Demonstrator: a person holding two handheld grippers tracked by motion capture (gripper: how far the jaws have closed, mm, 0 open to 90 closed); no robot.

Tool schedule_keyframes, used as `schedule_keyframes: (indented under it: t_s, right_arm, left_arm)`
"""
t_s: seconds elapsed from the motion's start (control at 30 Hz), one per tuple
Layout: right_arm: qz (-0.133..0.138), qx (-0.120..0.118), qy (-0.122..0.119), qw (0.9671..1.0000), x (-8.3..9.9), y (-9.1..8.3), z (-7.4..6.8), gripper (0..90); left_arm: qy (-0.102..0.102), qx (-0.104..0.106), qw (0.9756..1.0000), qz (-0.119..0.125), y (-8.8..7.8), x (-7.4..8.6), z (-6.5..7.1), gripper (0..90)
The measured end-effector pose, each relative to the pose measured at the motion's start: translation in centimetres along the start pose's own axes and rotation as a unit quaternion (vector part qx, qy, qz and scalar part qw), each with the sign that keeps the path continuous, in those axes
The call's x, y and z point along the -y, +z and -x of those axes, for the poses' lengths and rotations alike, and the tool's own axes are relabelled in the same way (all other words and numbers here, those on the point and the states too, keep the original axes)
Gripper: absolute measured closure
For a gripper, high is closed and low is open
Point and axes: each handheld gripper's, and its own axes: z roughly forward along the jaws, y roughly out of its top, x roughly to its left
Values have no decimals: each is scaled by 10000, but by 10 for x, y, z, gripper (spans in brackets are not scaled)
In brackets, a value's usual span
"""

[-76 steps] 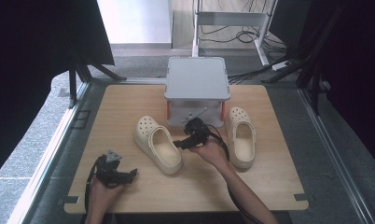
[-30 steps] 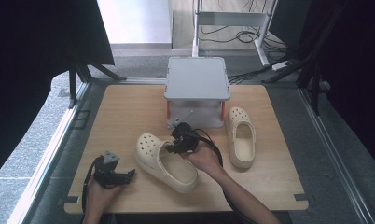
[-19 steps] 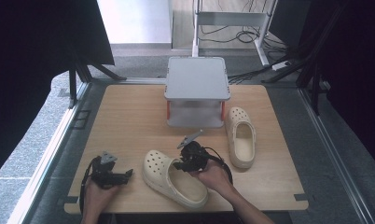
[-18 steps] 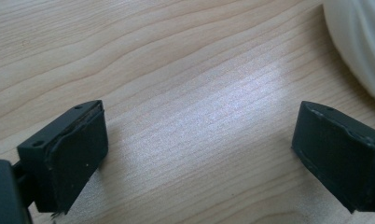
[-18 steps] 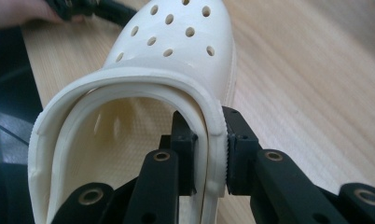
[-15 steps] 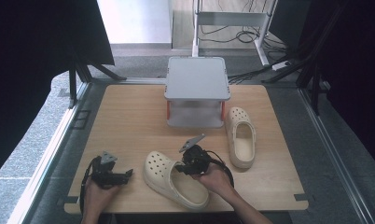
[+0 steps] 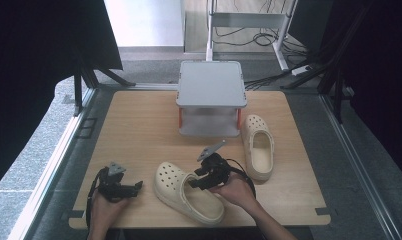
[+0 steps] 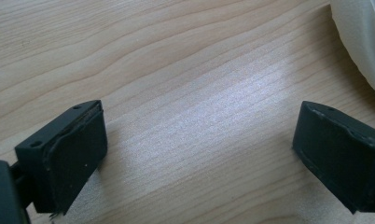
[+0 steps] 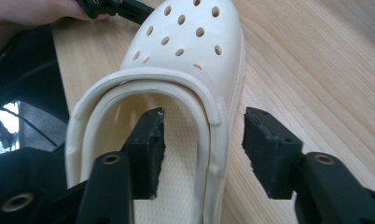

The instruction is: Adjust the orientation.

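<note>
A cream clog [image 7: 189,192] lies on the wooden table near the front edge, toe pointing to the back left. My right gripper [image 7: 199,181] sits at its opening. In the right gripper view the clog's side wall [image 9: 218,135] stands between the jaws, which have just been opening, and the pads [image 9: 150,140] are off it. The second cream clog [image 7: 257,146] lies to the right of it, beside the grey stand. My left gripper [image 7: 135,187] rests at the front left, open over bare wood [image 8: 199,144], with the clog's edge [image 8: 363,42] at the side.
A grey box-like stand [image 7: 211,85] with orange posts occupies the back middle of the table [image 7: 139,125]. Black cables loop beside both hands. The table's metal frame and dark curtains border both sides. The left gripper [image 9: 115,7] shows past the clog's toe in the right gripper view.
The right gripper has carried the near clog from the table's middle toward the front edge and set it down. The left hand has stayed put.
</note>
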Motion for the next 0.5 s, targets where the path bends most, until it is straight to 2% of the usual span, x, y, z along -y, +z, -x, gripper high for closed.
schedule_keyframes:
  t_s: [0.03, 0.1, 0.23, 0.27, 0.33, 0.37, 0.43, 0.5]
  right_arm:
    - [33, 38, -8, 10000, 1, -7, 2, 425]
    - [72, 28, 30, 10000, 3, -15, 4, 412]
    - [158, 152, 156, 9996, 9, -33, 12, 389]
    - [158, 152, 156, 9996, 9, -33, 12, 389]
    - [175, 255, 233, 9993, 13, -41, 17, 382]
    - [188, 355, 378, 9985, 18, -49, 24, 382]
    - [192, 402, 460, 9979, 20, -52, 28, 381]
    - [222, 596, 599, 9962, 26, -62, 39, 379]
  left_arm:
    - [-2, 4, 10000, -3, 0, 0, 0, 29]
    - [-2, 3, 10000, 0, 0, 0, 0, 29]
    - [-5, 0, 10000, 0, 0, 0, 0, 27]
    - [-5, 0, 10000, 0, 0, 0, 0, 27]
    - [-5, 8, 10000, 6, 0, 0, 0, 27]
    - [-7, 8, 10000, 6, 0, 0, 0, 27]
    - [-6, 7, 10000, 6, 0, 0, 0, 27]
    - [-5, 5, 10000, 9, 0, 0, 0, 27]
